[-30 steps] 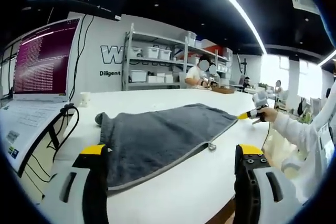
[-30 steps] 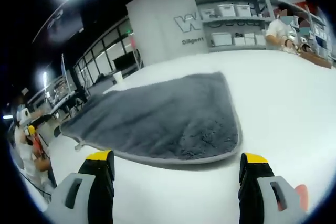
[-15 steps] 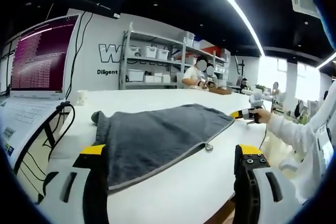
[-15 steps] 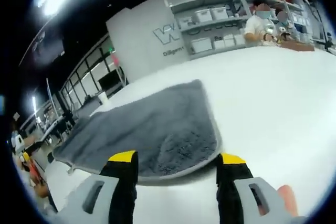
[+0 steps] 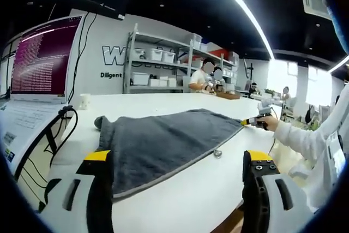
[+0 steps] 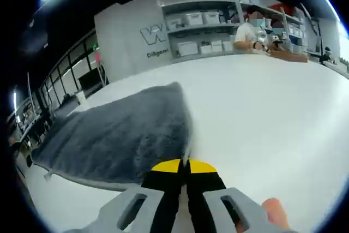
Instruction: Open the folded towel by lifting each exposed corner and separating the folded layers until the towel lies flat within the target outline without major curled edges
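A dark grey towel (image 5: 163, 135) lies folded on the white table (image 5: 207, 195), with a small loop tag on its near edge. My left gripper (image 5: 177, 155) is open, and the towel's near edge runs between its yellow-tipped jaws. The right gripper (image 5: 252, 121), held by a person's hand, meets the towel's far right corner. In the right gripper view the towel (image 6: 114, 135) spreads to the left, and my right gripper (image 6: 182, 163) is shut, its yellow tips pressed together on the towel's near corner edge.
An open laptop (image 5: 38, 58) with a black cable (image 5: 65, 129) stands at the table's left, a small white cup (image 5: 85, 101) behind it. Shelves with bins (image 5: 158, 69) and seated people (image 5: 210, 77) are at the back. White table (image 6: 272, 113) stretches right of the towel.
The right gripper's jaws have gone from wide open to shut at the towel's corner as it moved in. The left gripper stays open and almost still.
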A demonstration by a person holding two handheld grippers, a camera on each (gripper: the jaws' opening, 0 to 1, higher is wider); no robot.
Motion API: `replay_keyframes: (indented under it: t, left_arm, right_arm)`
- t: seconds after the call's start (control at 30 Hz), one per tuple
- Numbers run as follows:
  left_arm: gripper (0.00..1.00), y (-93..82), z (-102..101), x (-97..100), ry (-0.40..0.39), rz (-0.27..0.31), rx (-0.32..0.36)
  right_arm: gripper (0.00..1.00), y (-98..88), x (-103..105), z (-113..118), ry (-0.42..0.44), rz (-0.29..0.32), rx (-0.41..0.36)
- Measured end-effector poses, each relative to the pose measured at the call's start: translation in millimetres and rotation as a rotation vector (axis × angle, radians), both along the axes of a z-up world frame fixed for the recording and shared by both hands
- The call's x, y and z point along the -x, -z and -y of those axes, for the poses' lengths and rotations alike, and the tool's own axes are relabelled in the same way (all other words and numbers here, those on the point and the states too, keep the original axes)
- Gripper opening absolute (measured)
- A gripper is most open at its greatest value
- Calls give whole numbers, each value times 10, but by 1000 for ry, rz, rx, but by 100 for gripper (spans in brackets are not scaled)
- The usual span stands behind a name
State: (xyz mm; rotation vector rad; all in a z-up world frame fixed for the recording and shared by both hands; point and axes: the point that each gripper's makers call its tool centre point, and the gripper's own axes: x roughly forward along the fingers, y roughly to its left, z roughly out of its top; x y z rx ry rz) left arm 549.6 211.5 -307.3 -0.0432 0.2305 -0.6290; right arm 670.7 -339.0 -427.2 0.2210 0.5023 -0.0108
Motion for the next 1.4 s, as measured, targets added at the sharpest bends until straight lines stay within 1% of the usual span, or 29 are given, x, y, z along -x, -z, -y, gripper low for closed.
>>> replay_keyframes:
  t: [0.03,0.1,0.17,0.27,0.3,0.47,0.8,0.93,1.07,1.27,1.4]
  left_arm:
    - [97,6,0,-1,0,-1,-3]
    - [97,13,3,3,1,-5,-4]
    - [97,5,-1,4,1,-2,-4]
    - [97,3,-22,-4,-4,-2,-5]
    - [97,6,-28,-6,-5,-4,-6]
    - [97,11,-19,-4,-3,-5,-8]
    - [95,9,5,17,5,-7,-13]
    - [95,8,7,22,6,-6,-13]
    - [95,7,8,22,8,-8,-13]
    - [95,7,25,34,13,-8,-15]
    - [95,6,36,46,15,-9,-15]
  right_arm:
    - [0,1,8,35,10,-4,5]
    - [0,-11,45,220,51,-9,66]
    - [0,-15,88,341,77,-18,113]
    - [0,-13,158,486,97,-34,179]
    - [0,-9,176,522,102,-39,187]
    - [0,-10,248,681,132,-45,197]
    - [0,-25,460,1023,199,-70,245]
    - [0,-32,553,1132,230,-73,248]
    - [0,-19,622,1189,248,-77,248]
    - [0,-44,625,1203,238,-59,247]
    - [6,-112,674,1288,265,-39,245]
